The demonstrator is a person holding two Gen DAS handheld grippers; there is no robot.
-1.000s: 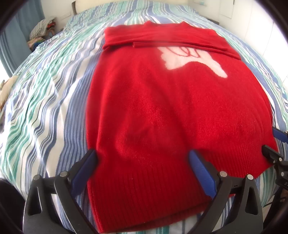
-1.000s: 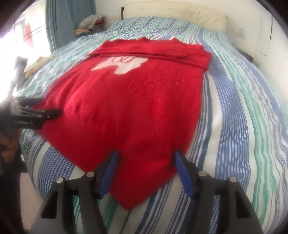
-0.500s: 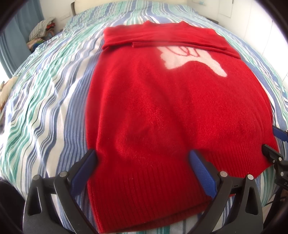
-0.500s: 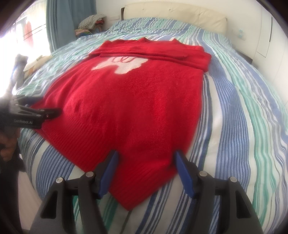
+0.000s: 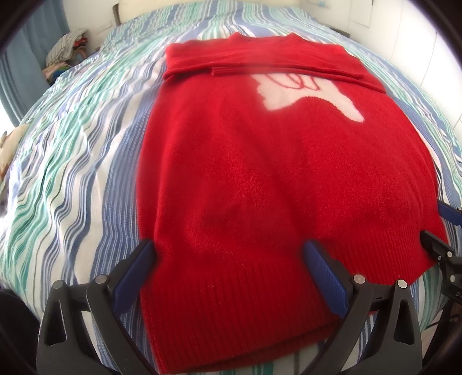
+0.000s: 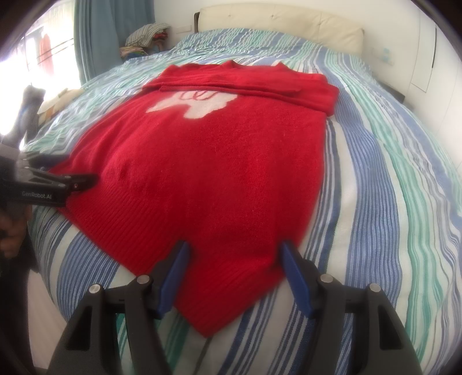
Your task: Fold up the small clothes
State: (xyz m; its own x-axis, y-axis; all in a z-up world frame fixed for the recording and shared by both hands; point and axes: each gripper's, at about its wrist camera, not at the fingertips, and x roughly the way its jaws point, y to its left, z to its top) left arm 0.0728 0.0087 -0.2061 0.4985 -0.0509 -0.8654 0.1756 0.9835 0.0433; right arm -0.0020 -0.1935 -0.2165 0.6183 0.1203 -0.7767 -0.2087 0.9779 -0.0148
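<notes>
A red knit sweater (image 5: 274, 178) with a white motif lies flat on the striped bed, its sleeves folded across the chest at the far end; it also shows in the right wrist view (image 6: 219, 178). My left gripper (image 5: 228, 251) is open, its blue-padded jaws straddling the ribbed hem at the near left corner. My right gripper (image 6: 234, 253) is open, its jaws straddling the hem at the near right corner. The left gripper also shows at the left edge of the right wrist view (image 6: 72, 176), and the right gripper at the right edge of the left wrist view (image 5: 439, 228).
The bed (image 6: 389, 178) has a blue, green and white striped cover and a cream headboard (image 6: 288, 20). A pile of clothes (image 6: 147, 34) sits beyond the bed's far left corner beside a blue curtain (image 6: 95, 34). The bed's near edge lies just under the grippers.
Almost nothing has moved. Both grippers stay open over the hem corners; the views shift only very slightly.
</notes>
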